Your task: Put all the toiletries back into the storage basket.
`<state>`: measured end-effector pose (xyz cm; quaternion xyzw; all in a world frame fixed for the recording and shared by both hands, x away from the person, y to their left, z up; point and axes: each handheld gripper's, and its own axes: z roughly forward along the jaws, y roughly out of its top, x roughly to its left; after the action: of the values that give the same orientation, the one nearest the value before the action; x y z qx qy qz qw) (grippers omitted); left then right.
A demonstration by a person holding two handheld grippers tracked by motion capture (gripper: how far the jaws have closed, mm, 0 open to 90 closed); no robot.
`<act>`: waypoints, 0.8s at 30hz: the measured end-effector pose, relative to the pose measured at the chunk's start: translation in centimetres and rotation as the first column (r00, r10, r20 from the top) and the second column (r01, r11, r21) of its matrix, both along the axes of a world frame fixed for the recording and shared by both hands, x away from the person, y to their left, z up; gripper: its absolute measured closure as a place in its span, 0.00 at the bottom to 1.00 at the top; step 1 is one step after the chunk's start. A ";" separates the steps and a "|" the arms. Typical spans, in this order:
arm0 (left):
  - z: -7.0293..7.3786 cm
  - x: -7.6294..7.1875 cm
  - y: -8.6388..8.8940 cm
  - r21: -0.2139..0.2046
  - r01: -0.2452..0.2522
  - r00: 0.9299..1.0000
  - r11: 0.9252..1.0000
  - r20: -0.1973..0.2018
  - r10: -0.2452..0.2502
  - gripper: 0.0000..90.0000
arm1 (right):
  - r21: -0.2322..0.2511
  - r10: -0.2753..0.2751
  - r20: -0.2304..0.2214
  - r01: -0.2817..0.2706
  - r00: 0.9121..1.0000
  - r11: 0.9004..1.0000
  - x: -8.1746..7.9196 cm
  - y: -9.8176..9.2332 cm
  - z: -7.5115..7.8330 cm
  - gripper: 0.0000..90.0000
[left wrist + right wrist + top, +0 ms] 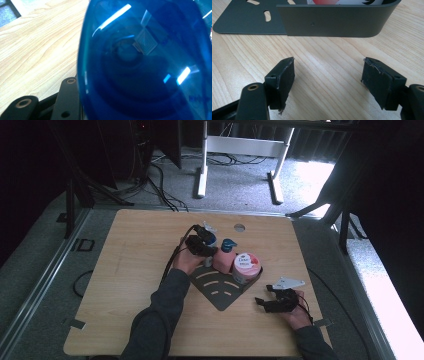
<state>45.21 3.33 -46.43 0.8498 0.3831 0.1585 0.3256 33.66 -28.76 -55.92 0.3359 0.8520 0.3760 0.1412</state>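
High view: a person at a wooden table (130,250), a gripper in each hand. The left gripper (204,241) is up at the back-left edge of a dark metal corner rack (220,292) w/ curved slots, wrapped round a blue bottle (212,240) that stands at the rack's back; just right of it, a pink pump bottle (224,260) w/ a blue top, then a round white-and-pink jar (246,266), both on the rack. The right gripper (270,301) rests on the table near the rack's front-right corner, apart from it, holding nothing. Left gripper view: the blue bottle (147,65) sits v. close to the lens, glossy w/ window reflections; a black jaw shows at lower left, tight against the bottle's side, so jaws look part-closed, gripping the bottle; the other jaw is hidden behind it. Right gripper view: both black pads (284,80) stand wide apart over bare wood, nothing between; the rack's (332,22) upright wall is just ahead, the jar peeking over it. Risks, as I judge it: the bottle is smooth and rounded, so it could slip or twist in the pads when moved; it's crowded beside the pump bottle, so a sideways swing could knock that over or into the jar; catching the rack wall could drag the whole rack.
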 end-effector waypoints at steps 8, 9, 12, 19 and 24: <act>-0.2 0.2 0.1 -0.012 0.002 1.000 1.000 -0.010 -0.002 0.61 | 0.001 0.000 0.000 0.000 1.000 1.000 0.0 0.0 0.0 0.29; -0.2 0.2 0.1 -0.012 0.002 1.000 1.000 -0.011 -0.002 0.61 | 0.001 0.000 0.000 0.000 1.000 1.000 0.0 0.0 0.0 0.29; -0.2 0.3 0.1 -0.020 0.001 1.000 1.000 -0.013 -0.002 0.61 | 0.001 0.000 0.000 0.000 1.000 1.000 0.0 0.0 0.0 0.29; -0.3 0.4 0.0 -0.027 -0.003 1.000 1.000 -0.015 0.002 0.59 | -0.002 -0.001 0.001 0.001 1.000 1.000 0.0 0.0 0.0 0.29; 0.0 0.3 0.3 -0.057 -0.024 1.000 0.998 -0.020 0.023 0.53 | -0.003 -0.001 0.002 0.001 1.000 1.000 0.0 0.0 0.0 0.29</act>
<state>45.52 3.68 -46.44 0.8372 0.4005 0.1429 0.3441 33.63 -28.72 -55.93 0.3356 0.8523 0.3749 0.1428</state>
